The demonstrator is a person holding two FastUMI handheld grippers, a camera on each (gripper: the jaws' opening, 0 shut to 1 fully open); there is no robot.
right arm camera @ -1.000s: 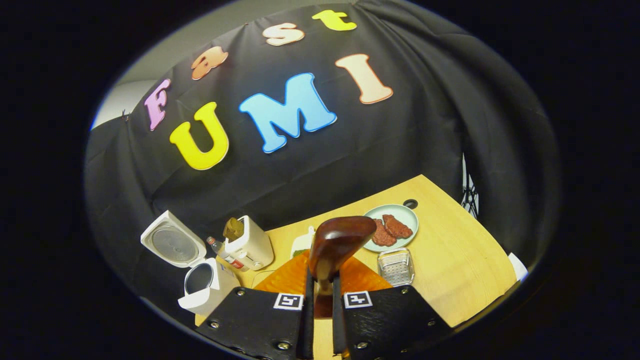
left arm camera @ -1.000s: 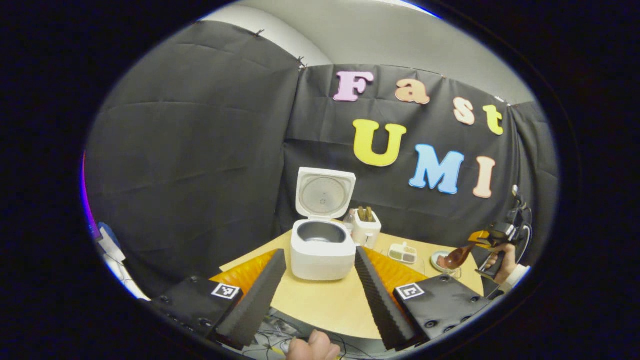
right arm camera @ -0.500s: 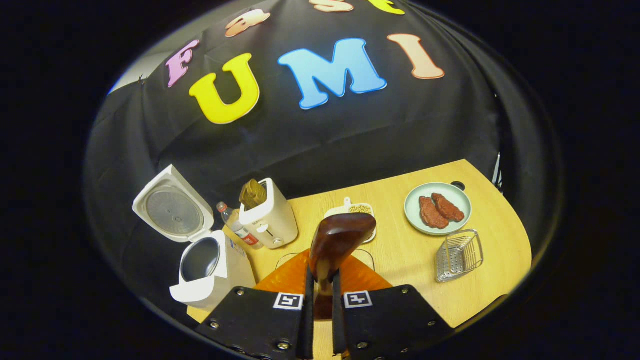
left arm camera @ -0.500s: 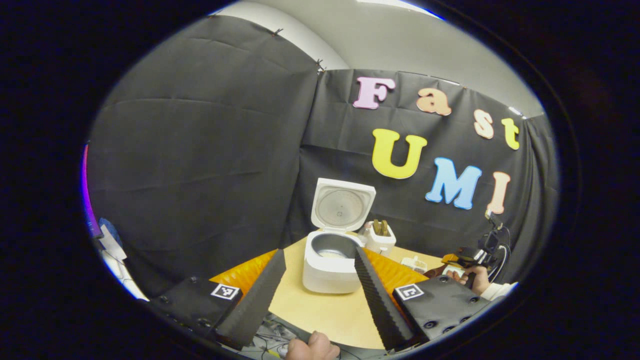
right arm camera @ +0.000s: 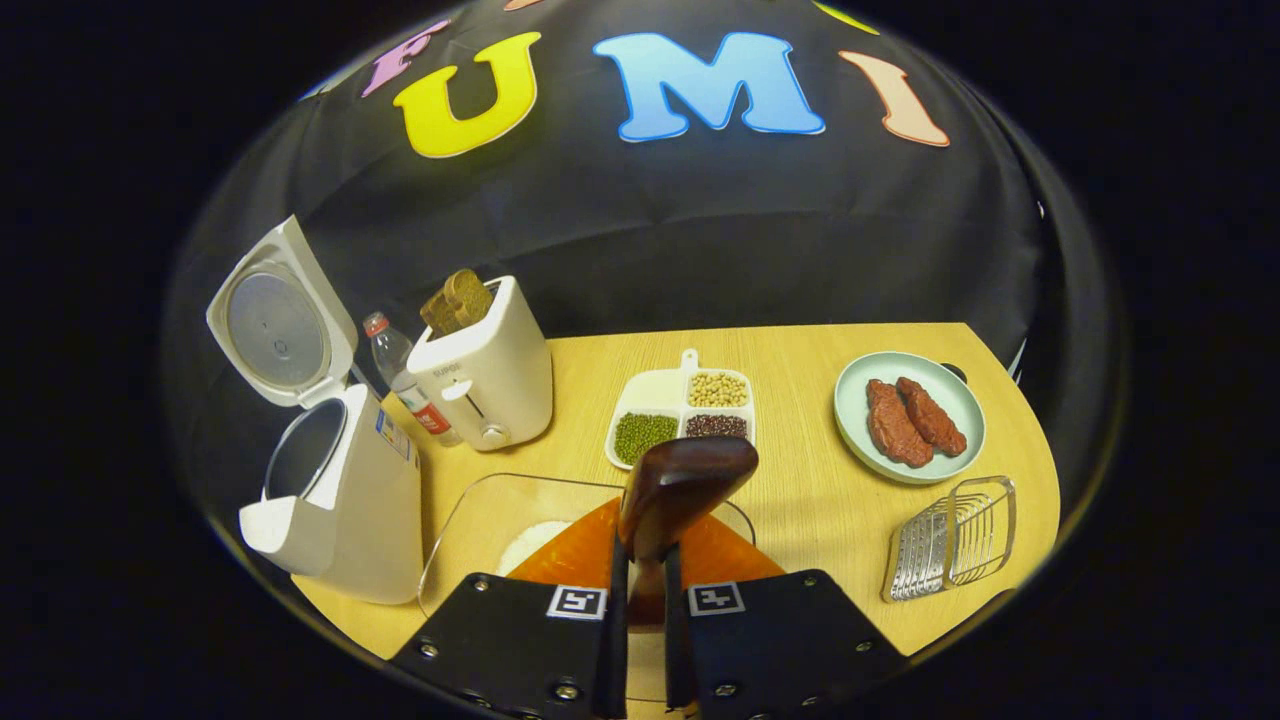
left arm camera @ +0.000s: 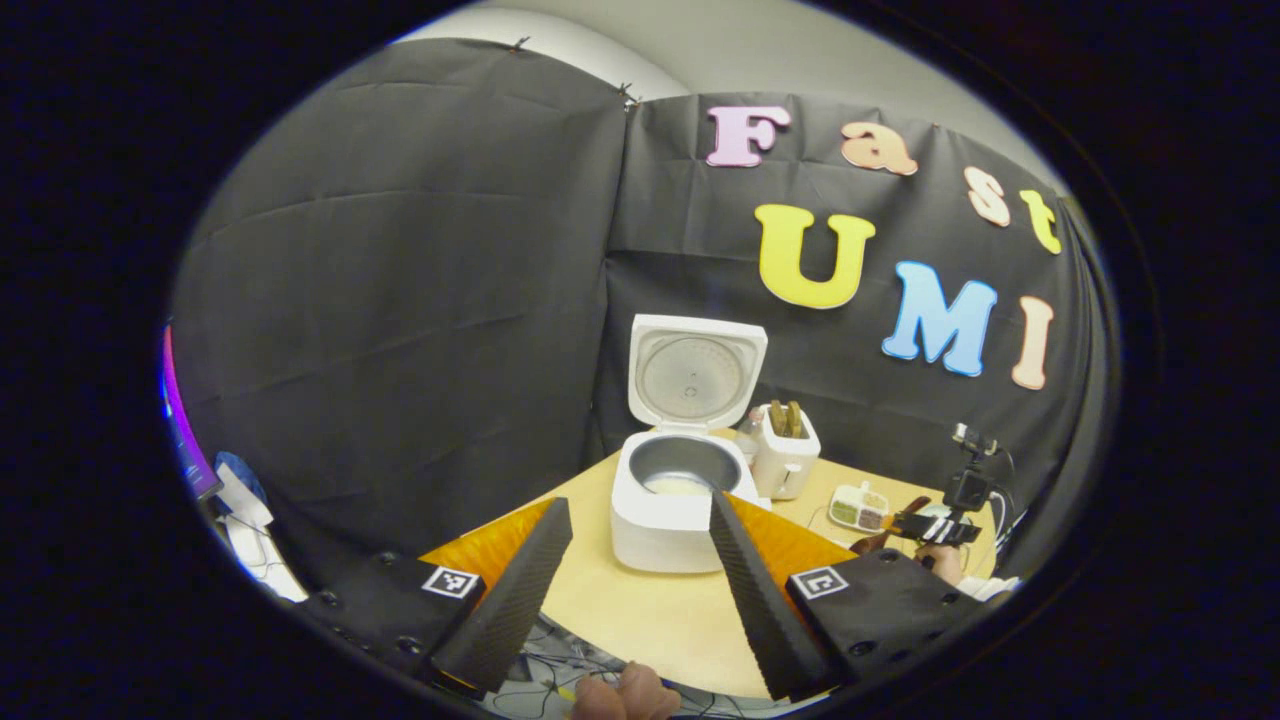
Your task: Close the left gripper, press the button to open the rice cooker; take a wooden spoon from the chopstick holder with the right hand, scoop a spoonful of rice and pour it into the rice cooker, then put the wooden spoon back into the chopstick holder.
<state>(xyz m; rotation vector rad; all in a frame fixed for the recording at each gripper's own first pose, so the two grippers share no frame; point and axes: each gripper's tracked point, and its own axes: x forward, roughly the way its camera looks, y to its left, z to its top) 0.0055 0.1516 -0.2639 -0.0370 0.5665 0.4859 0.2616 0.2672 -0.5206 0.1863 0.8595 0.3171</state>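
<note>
Nearest, the right gripper [right arm camera: 640, 620] has its jaws pinching the handle of the wooden spoon [right arm camera: 680, 490], whose long axis runs straight out ahead with the bowl at the far end, hanging over the clear rice tray [right arm camera: 470, 520] just beneath. Further off to the left stands the rice cooker [right arm camera: 335, 500], lid already up; my guess is a dip down, then a carry left. Meanwhile the left gripper [left arm camera: 640, 560], jaws spread and empty, faces the cooker from the near edge.
</note>
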